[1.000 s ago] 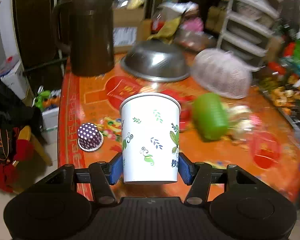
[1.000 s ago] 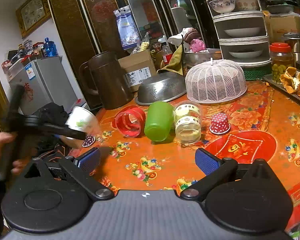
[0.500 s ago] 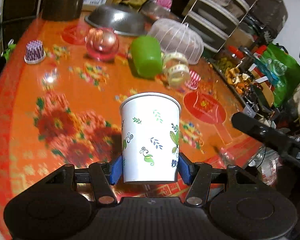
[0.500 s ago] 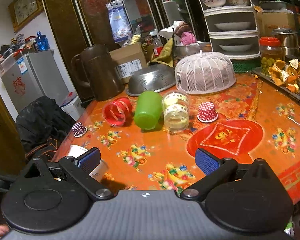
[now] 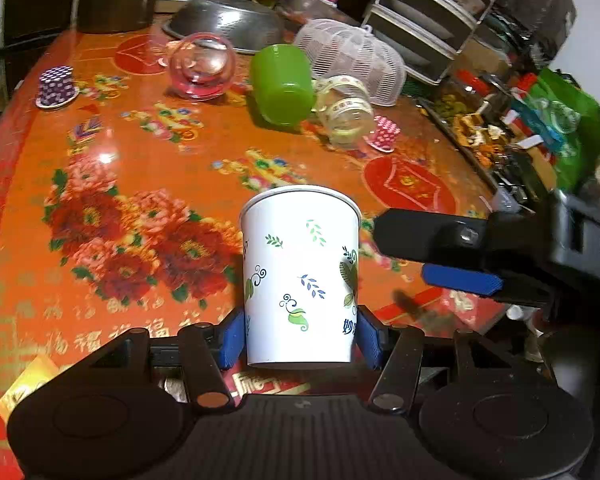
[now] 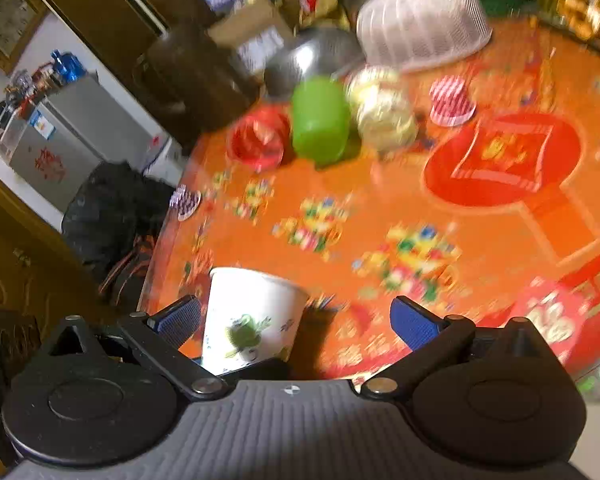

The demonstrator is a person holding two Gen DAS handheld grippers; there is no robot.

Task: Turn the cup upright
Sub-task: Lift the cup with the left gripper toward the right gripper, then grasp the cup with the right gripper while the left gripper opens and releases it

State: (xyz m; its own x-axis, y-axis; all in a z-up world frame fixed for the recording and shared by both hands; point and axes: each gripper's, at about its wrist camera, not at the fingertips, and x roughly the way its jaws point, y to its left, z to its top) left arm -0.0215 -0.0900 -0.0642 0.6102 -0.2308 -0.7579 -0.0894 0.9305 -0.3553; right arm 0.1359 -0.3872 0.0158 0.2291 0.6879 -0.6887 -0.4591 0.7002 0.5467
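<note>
Left wrist view: left tool [image 5: 300, 334] clamps the cup [image 5: 300, 276] rim-forward along its fingers, right tool [image 6: 296, 322] wide beside.

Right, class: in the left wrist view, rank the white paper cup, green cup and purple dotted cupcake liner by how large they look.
1. White paper cup, largest, though nearest the camera, so this is unsure.
2. Green cup.
3. Purple dotted cupcake liner, smallest.

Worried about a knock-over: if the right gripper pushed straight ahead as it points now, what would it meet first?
Probably bare orange table. The right gripper, jaws open, has the white paper cup at its left finger, so that could get brushed. Blur leaves depth unclear.
</note>
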